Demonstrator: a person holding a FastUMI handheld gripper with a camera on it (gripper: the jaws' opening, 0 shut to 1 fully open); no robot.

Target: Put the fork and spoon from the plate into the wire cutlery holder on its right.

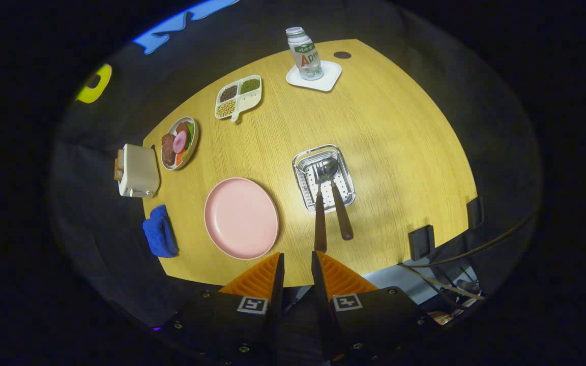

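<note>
Hovering hand-held gripper (298, 262) narrowly parted, empty; fork (320, 213), spoon (338, 201) heads overlapping in holder (300, 175)

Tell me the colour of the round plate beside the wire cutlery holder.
Pink, plain; the plate shows best in the gripper view.

Fork (320, 218) and spoon (338, 201) stand in wire holder (323, 178), right of plate (241, 217) on bench (400, 152). Fingers (298, 272) hang apart, just short of the handles, gripping nothing.
</note>
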